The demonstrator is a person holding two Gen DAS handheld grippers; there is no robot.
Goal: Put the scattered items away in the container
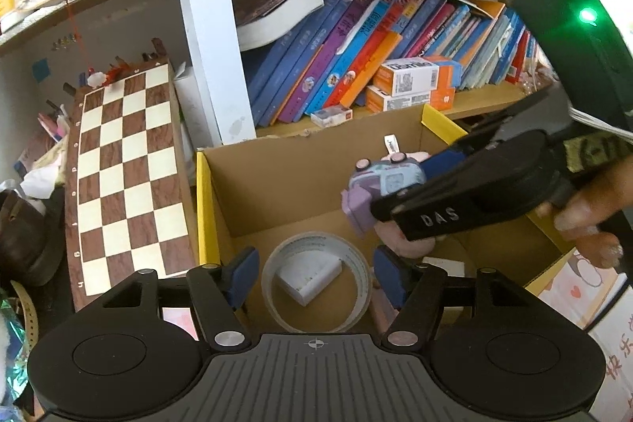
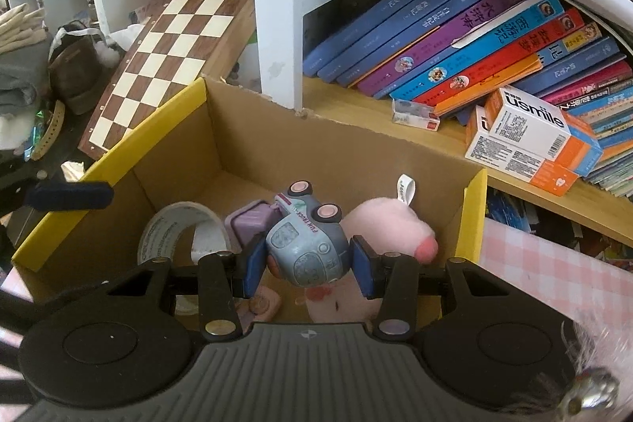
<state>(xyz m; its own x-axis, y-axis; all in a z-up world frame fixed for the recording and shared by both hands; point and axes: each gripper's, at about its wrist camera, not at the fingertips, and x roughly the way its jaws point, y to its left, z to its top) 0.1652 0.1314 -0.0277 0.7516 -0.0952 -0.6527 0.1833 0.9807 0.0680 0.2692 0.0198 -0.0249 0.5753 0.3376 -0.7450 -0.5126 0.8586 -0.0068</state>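
- Right hand-held gripper (image 2: 306,265) is clamped on the grey-blue plastic toy truck (image 2: 304,244), held over the yellow-edged cardboard box (image 2: 472,208); placing step judged.
- Left hand-held gripper (image 1: 314,273) hangs open, empty.
- Release is called for next.

We are seeing a grey-blue toy truck (image 2: 306,248) with pink wheels, a pink plush (image 2: 389,226), a yellow-rimmed brown cardboard box (image 2: 253,129), and a brown-and-cream chessboard (image 2: 174,54).

Home study nook: crammed bookshelf (image 2: 455,38), chessboard (image 1: 126,176), toys.
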